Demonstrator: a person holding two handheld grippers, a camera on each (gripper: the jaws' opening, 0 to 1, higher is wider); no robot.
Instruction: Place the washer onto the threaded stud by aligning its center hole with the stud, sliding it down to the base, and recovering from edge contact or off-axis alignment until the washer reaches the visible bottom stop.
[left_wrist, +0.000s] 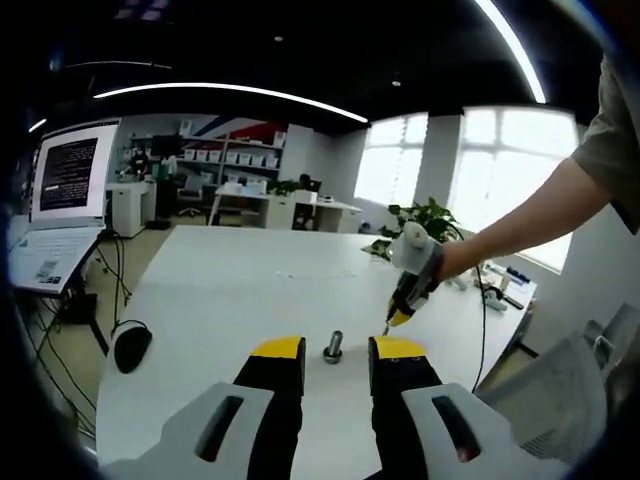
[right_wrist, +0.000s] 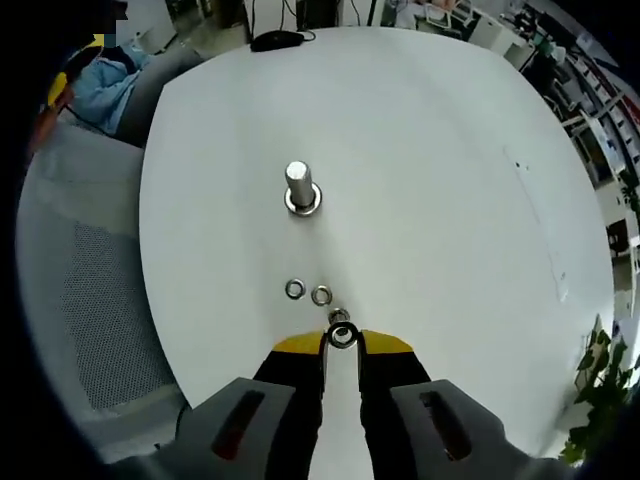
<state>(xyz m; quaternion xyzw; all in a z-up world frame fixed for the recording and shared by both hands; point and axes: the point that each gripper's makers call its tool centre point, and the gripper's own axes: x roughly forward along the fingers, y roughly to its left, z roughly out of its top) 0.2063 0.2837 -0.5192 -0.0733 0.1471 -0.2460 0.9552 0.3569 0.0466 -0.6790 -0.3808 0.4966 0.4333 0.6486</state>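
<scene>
The right tongs (right_wrist: 342, 345) pinch a small silver metal washer (right_wrist: 342, 335) near the upright threaded steel stud (right_wrist: 300, 186) on the white worktop (right_wrist: 430, 180). The left tongs (left_wrist: 335, 350) gape wide

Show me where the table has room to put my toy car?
Bare white table spreads wide beyond the stud, toward the mouse and out to the far side. It is crowded just ahead of the right gripper, where small washers lie close together.

Yellow-tipped black tongs (right_wrist: 342, 342), silver washer (right_wrist: 342, 335), silver stud (right_wrist: 299, 186), white table (right_wrist: 430, 180)
</scene>
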